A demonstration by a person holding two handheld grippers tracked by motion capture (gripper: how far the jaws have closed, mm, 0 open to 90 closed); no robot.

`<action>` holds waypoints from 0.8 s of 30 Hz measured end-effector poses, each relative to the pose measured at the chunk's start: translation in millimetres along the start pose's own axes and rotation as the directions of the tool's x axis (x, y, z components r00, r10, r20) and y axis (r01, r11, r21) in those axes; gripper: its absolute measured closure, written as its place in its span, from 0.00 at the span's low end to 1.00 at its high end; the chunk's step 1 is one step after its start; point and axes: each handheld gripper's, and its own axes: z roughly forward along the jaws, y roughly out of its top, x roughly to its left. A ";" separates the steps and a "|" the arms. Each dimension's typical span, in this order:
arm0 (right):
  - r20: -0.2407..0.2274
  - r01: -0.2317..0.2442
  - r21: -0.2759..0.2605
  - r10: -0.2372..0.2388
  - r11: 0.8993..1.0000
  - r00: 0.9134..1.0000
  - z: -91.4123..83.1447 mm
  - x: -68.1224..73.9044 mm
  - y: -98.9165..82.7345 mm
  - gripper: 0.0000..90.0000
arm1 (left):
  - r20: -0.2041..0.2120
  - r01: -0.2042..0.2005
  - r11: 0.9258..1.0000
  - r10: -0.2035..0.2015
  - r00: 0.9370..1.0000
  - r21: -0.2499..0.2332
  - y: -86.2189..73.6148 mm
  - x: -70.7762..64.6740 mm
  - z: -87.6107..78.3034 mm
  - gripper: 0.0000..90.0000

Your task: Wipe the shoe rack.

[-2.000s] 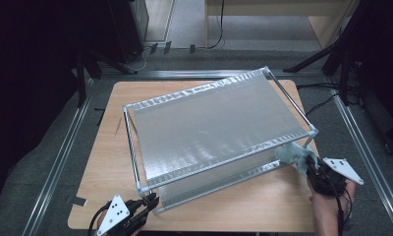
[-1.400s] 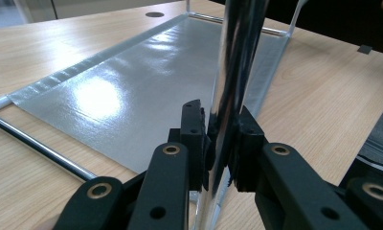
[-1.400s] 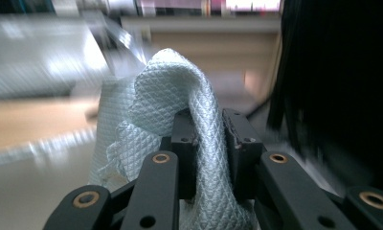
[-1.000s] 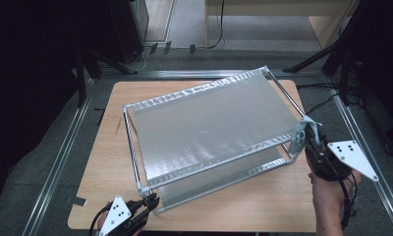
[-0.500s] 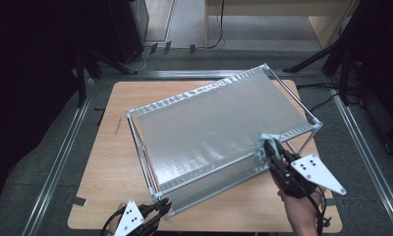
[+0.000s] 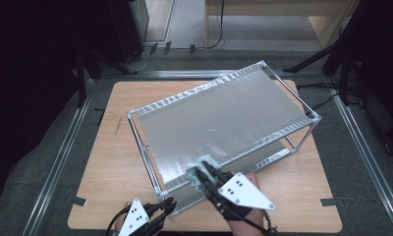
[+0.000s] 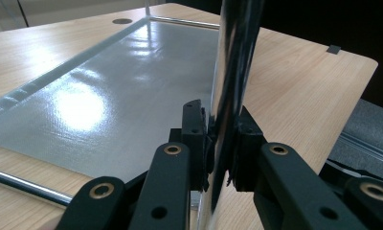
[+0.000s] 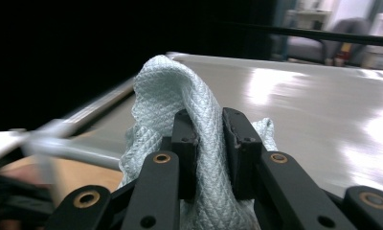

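A two-tier metal rack (image 6: 224,118) with grey silvery shelves stands askew on the wooden table (image 6: 111,162). My left gripper (image 6: 166,204) is shut on the rack's near-left chrome corner post (image 7: 230,86), low down by the bottom shelf (image 7: 103,96). My right gripper (image 6: 200,174) is shut on a pale blue-white woven cloth (image 8: 180,100) and holds it against the near front edge of the top shelf (image 8: 323,100). The cloth (image 6: 197,169) bunches around the jaws. A hand (image 6: 246,216) grips the right gripper from below.
Aluminium rails (image 6: 62,152) frame the table on both sides. A dark cabinet (image 6: 130,24) and cables lie on the floor beyond the far edge. Bare wood shows left of the rack and at the near right corner (image 6: 312,196).
My right gripper has slid with the cloth from the rack's right corner along the front edge toward the near left. The rack has turned slightly. The left gripper has kept its hold on the post.
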 end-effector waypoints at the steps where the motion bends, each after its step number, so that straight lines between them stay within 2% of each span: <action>1: -0.028 0.012 -0.002 -0.012 1.000 1.000 3.2 9.0 0.4 0.86 | -0.001 -0.002 1.000 0.002 1.000 0.000 0.0 0.0 0.0 0.89; 3: -0.058 0.034 -0.005 -0.034 0.999 0.998 6.3 20.0 0.3 0.86 | -0.006 -0.003 1.000 0.003 1.000 0.001 -0.1 -0.4 -0.2 0.89; 4: -0.042 0.053 -0.009 -0.054 0.999 0.998 6.7 22.0 0.0 0.86 | -0.006 -0.003 1.000 0.003 1.000 0.001 -0.1 -0.5 -0.2 0.89; 5: -0.038 0.065 -0.012 -0.065 0.998 0.997 7.0 21.4 -0.7 0.86 | -0.007 -0.006 1.000 0.006 1.000 0.001 -0.1 -0.5 -0.3 0.89; 7: -0.056 0.042 -0.007 -0.043 0.999 0.998 6.4 12.7 -1.2 0.86 | -0.023 -0.032 0.999 0.032 0.999 -0.003 -0.8 -2.4 -0.9 0.90; 12: 0.017 -0.011 0.002 0.011 1.000 1.000 -1.8 -27.2 -3.1 0.85 | -0.011 -0.024 1.000 0.024 1.000 -0.004 -1.3 1.3 -1.9 0.90; 16: 0.099 -0.042 0.004 0.041 0.999 0.994 -11.6 -56.7 -4.3 0.85 | -0.008 -0.012 1.000 0.012 1.000 0.000 -1.5 5.6 -4.3 0.89; 19: 0.184 -0.068 -0.003 0.067 0.998 0.981 -21.7 -82.2 -5.5 0.86 | -0.016 -0.011 1.000 0.011 1.000 0.001 -1.7 8.5 -5.6 0.89; 23: 0.234 -0.081 -0.013 0.082 0.997 0.969 -30.5 -105.4 -7.6 0.88 | -0.009 0.022 1.000 -0.022 1.000 -0.002 -1.7 15.9 -5.9 0.89; 24: 0.257 -0.087 -0.015 0.088 0.996 0.962 -33.2 -112.3 -7.9 0.88 | -0.006 0.031 1.000 -0.031 0.999 -0.001 -1.5 17.6 -5.7 0.89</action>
